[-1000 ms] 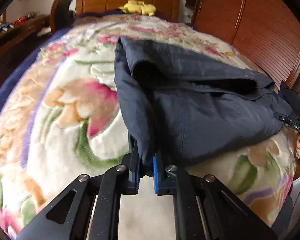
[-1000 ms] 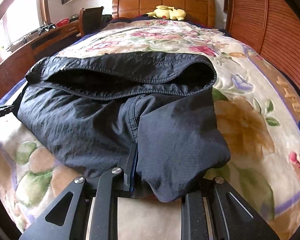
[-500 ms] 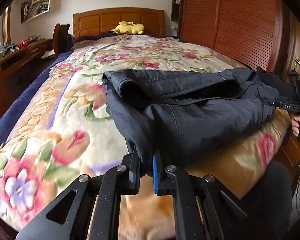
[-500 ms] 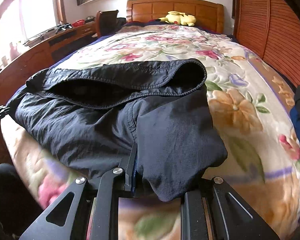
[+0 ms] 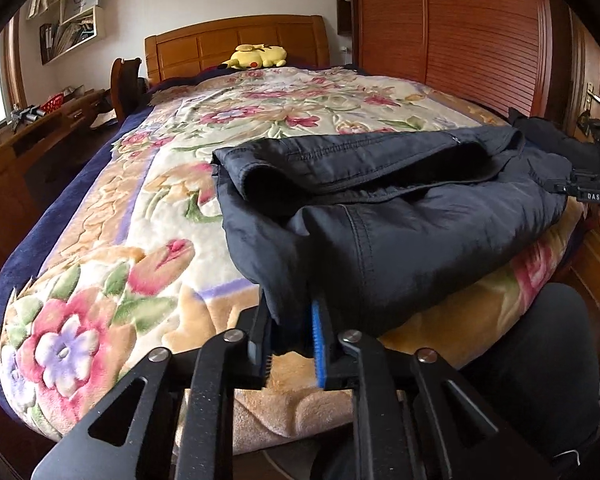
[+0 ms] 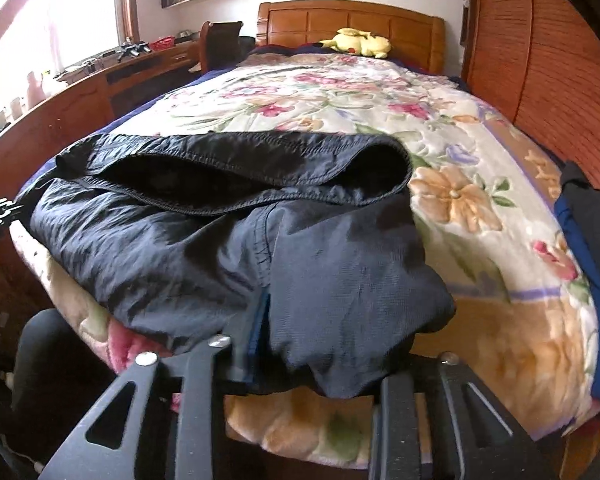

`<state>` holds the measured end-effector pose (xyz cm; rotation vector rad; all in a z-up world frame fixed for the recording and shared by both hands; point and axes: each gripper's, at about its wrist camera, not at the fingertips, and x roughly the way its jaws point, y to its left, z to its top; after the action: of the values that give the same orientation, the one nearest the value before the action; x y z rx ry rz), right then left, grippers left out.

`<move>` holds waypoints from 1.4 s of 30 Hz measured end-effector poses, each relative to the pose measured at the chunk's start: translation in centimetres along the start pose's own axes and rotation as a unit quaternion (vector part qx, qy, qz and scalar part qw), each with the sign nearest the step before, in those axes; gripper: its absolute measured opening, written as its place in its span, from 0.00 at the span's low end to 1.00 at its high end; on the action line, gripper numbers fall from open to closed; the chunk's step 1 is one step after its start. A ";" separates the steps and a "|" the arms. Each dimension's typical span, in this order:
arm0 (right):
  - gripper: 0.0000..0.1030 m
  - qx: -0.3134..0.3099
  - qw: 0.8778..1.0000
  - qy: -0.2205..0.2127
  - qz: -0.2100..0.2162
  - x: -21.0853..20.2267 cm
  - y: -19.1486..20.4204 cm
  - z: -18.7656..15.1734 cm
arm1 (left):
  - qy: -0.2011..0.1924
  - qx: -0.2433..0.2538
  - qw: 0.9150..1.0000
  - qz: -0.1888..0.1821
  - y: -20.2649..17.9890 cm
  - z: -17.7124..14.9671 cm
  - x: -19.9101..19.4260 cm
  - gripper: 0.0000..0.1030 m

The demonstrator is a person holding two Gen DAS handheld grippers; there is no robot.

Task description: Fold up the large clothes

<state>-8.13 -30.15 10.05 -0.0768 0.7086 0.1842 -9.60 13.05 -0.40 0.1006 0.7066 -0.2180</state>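
Observation:
A dark navy jacket lies folded across the foot end of the floral bed; it also shows in the right wrist view. My left gripper holds the jacket's near left corner between its jaws, which stand slightly apart around the cloth. My right gripper is at the jacket's near right corner; cloth drapes over its jaws and hides the tips. The right gripper also shows in the left wrist view, at the far right by the jacket's edge.
The floral blanket covers the bed up to a wooden headboard with a yellow plush toy. A wooden wardrobe stands on the right, a desk on the left. Blue and dark clothes lie at the bed's right edge.
Both grippers have pulled back and down toward the foot of the bed, dragging the jacket's near edge with them. The left jaws have parted a little around the cloth.

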 end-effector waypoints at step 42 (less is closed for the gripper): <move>0.80 -0.083 0.996 0.022 0.028 7.4 0.2 5.7 | 0.069 0.049 0.995 0.058 4.7 7.3 10.1 0.77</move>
<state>0.95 -28.16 9.49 -0.2213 0.7394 0.2952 3.59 14.78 -1.42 0.2525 0.8243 -0.1352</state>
